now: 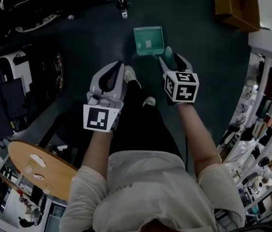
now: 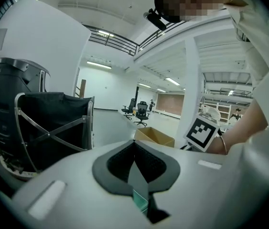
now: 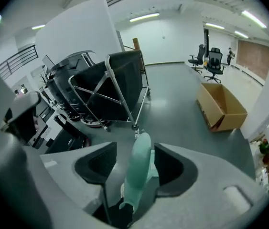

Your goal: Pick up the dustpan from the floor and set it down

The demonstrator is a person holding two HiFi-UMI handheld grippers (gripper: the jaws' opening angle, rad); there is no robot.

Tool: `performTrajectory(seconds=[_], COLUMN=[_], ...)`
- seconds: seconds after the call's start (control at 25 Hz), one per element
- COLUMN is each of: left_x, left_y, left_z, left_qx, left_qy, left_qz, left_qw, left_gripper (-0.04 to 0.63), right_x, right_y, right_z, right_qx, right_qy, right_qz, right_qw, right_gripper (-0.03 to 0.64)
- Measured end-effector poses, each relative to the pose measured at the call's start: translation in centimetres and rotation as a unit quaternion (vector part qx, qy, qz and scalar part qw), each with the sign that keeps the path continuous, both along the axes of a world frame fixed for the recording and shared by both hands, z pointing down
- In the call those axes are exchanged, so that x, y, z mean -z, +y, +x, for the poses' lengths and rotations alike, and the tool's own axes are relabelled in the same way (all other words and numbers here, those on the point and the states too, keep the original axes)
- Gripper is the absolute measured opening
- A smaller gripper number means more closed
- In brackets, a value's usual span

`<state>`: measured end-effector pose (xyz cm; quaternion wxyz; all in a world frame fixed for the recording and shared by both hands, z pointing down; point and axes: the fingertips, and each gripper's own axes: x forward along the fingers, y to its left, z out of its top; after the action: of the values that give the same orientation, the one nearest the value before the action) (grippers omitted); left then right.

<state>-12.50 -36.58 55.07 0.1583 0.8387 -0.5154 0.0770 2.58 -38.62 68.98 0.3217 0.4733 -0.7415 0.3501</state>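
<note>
A green dustpan [image 1: 148, 38] lies on the dark floor ahead of my feet, its handle [image 1: 167, 52] pointing back toward me. My right gripper [image 1: 171, 58] reaches down over that handle. In the right gripper view the pale green handle [image 3: 138, 175] stands between the two jaws of my right gripper [image 3: 134, 150], with gaps beside it, so the jaws are open and not pressing. My left gripper [image 1: 118, 67] hovers to the left of the dustpan above my shoes. In the left gripper view the pads of my left gripper [image 2: 135, 149] meet, shut on nothing.
An open cardboard box [image 1: 236, 4] sits on the floor at the far right. A black folding cart [image 3: 110, 87] and dark equipment stand to the left. A round wooden table [image 1: 39, 168] is behind my left side. Shelves [image 1: 266, 105] line the right wall.
</note>
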Motion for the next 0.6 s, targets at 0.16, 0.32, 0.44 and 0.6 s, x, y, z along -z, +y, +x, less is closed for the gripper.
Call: performTrajectory(seconds=[0.16,0.32,0.44,0.6], left_x=[-1.7,-3.2,-3.6,-3.3], left_y=[0.5,1.4,1.8,2.4], left_z=[-0.6,-0.9,-1.3,-1.3], left_qx=[0.007,0.008,0.008,0.005], left_qy=[0.0,-0.005,-0.002,0.008], left_qz=[-0.017,-0.042,-0.049,-0.047], left_qw=[0.9998,0.9991,0.9988,0.9989], left_gripper=[0.017,0.017,0.017,0.017], right_x=[-3.3,-5.9,-6.1,-5.7], right_y=[-0.7,-0.9,-1.1,-0.8], right_z=[-0.4,-0.3,-0.1,0.4], right_qx=[0.013,0.019,0.01,0.002], right_qy=[0.02,0.039,0.046,0.053], right_qz=[-0.032,-0.05,-0.05,-0.051], right_qw=[0.999,0.998,0.998,0.997], right_gripper=[0.229,0.228,0.101,0.029])
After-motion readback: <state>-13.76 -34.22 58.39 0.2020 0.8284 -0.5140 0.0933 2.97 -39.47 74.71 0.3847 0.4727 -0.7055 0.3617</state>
